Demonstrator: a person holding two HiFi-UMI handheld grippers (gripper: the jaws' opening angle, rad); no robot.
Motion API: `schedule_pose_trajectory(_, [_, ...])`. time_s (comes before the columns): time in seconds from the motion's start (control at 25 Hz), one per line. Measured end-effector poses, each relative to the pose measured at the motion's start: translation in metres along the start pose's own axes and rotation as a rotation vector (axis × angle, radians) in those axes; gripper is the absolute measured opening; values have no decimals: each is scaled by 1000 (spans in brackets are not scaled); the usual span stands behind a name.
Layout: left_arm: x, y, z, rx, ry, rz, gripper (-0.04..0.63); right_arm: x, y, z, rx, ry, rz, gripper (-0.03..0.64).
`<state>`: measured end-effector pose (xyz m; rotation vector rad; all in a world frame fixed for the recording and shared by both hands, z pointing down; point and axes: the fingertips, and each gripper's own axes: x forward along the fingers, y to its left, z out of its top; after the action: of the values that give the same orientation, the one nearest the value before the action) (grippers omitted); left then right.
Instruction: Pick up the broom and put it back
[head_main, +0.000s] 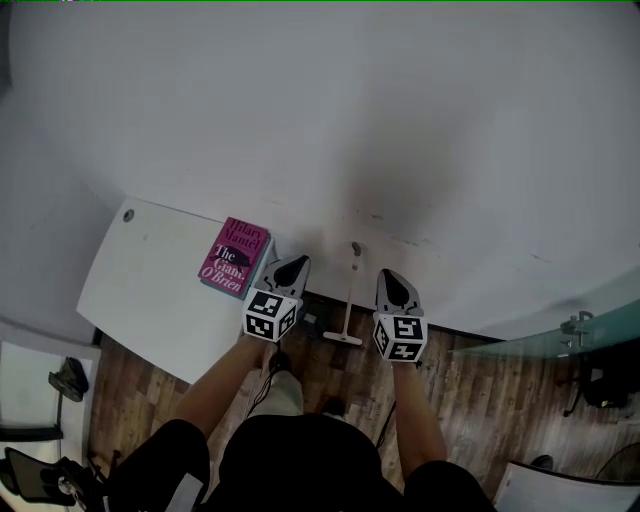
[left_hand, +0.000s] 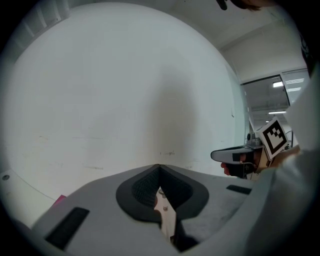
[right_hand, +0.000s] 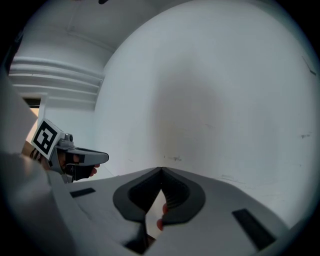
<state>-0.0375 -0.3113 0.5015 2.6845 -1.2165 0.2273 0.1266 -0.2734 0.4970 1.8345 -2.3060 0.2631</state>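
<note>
The broom (head_main: 349, 300) stands against the white wall (head_main: 330, 110), its pale handle upright and its head (head_main: 343, 338) on the wooden floor. It is between my two grippers in the head view. My left gripper (head_main: 292, 266) is just left of it, shut and empty; its tips meet in the left gripper view (left_hand: 159, 167). My right gripper (head_main: 392, 281) is just right of the broom, also shut with nothing held, its tips (right_hand: 161, 170) together. Both point at the wall. Each gripper view shows the other gripper (left_hand: 240, 155) (right_hand: 75, 157) beside it.
A white table (head_main: 140, 290) stands at the left with a pink book (head_main: 235, 256) on its near corner, close to the left gripper. A glass panel (head_main: 560, 335) runs along the right. Dark items (head_main: 70, 378) lie on the floor at lower left.
</note>
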Motion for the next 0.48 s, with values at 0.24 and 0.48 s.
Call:
schedule_pose_trajectory(0.24, [12,18,-23,-6,42,-12,17,29,3,-25,-2,27,-7,18])
schedule_pose_trajectory(0.48, [24,37,-49,-28,81,-23,17,57,10,-53,1,59,4,20])
